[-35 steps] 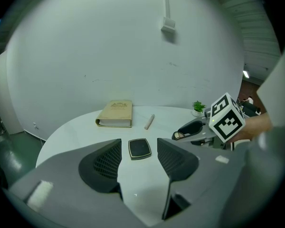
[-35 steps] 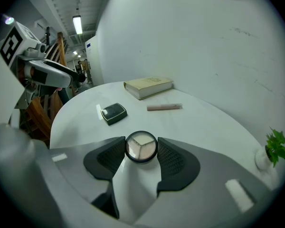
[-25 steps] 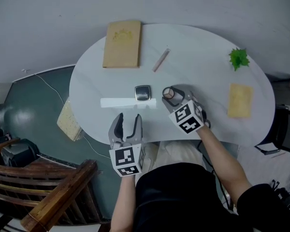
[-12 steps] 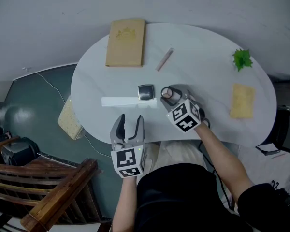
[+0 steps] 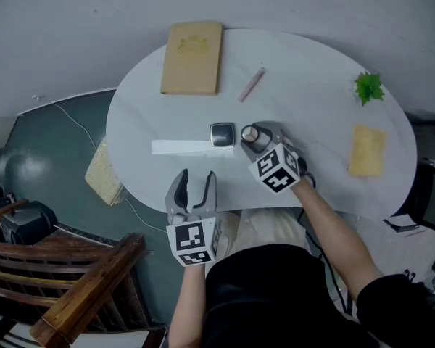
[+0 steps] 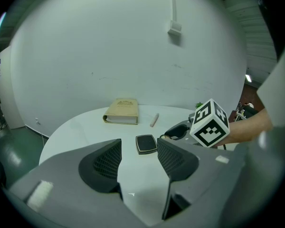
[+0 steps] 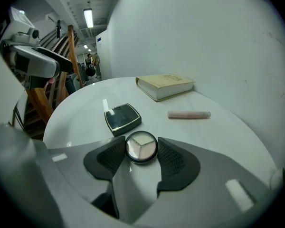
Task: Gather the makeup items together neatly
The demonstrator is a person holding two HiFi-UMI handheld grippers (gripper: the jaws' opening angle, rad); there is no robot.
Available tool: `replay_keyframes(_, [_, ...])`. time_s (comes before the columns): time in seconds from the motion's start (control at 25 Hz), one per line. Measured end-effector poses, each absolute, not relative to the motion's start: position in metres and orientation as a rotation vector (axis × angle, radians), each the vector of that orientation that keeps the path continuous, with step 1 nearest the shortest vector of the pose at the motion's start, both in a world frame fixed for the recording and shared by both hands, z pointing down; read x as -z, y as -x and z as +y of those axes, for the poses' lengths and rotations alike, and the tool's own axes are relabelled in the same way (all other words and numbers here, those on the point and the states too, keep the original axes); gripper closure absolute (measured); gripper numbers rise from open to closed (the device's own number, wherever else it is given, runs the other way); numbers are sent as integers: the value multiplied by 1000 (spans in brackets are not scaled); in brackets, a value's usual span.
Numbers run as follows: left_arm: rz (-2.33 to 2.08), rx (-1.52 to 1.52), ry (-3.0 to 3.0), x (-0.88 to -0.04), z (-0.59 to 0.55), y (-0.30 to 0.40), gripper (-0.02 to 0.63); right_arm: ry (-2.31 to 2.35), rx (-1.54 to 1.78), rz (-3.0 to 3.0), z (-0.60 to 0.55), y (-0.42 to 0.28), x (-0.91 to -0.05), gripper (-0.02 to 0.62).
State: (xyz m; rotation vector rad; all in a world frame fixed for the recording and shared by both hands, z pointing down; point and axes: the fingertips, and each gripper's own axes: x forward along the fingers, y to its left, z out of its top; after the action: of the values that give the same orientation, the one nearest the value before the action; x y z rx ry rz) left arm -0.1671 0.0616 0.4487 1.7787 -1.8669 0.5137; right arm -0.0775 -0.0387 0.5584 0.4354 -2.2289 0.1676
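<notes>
- Right claw [image 5: 252,135]: jaws clamped on one round compact [image 7: 141,147], a pad pressed against each side of it. The lid is clear and shows three pale shades. Whether the compact rests on the table [image 5: 312,85] or hangs just above it cannot be told.
- Left claw [image 6: 140,158]: jaws apart, nothing between the pads. It sits at the near edge of the table, pointing across it, with the right claw ahead of it and to its right.
- Makeup items counted: three.
  - One round compact, in the right claw's grip.
  - One square compact [image 5: 222,134], black, lid shut, flat on the table. It is just ahead of the right claw's tips and slightly to their left, near the round compact, with a narrow gap in the right gripper view. From the left claw it lies straight ahead, in line with the gap between the jaws and well apart from them.
  - One pink tube [image 7: 189,114], lying flat. It is farther ahead of the right claw than the square compact, off to the right, apart from both compacts.
- Other things on the table, one of each:
  - One tan book [image 5: 192,58], closed, at the far edge, beyond the square compact as seen from both claws.
  - One green sprig [image 5: 368,88], far to the right claw's right.
  - One yellow pad [image 5: 367,151], also to the right claw's right, nearer than the sprig.
- Claws counted: two. Each carries one marker cube.
</notes>
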Motion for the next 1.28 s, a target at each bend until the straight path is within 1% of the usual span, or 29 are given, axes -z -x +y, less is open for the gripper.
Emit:
replay_keyframes(0.28, [-1868, -532, -1770, -449, 63, 169, 374, -434, -149, -2235, -36, 78, -557, 375])
replay_keyframes(0.72, [-1865, -532, -1791, -445, 62, 169, 374, -464, -231, -2316, -37, 72, -532, 376])
replay_keyframes(1.28, [-1818, -533, -1875, -436, 39, 168, 374, -638, -329, -2333, -79, 73, -507, 376])
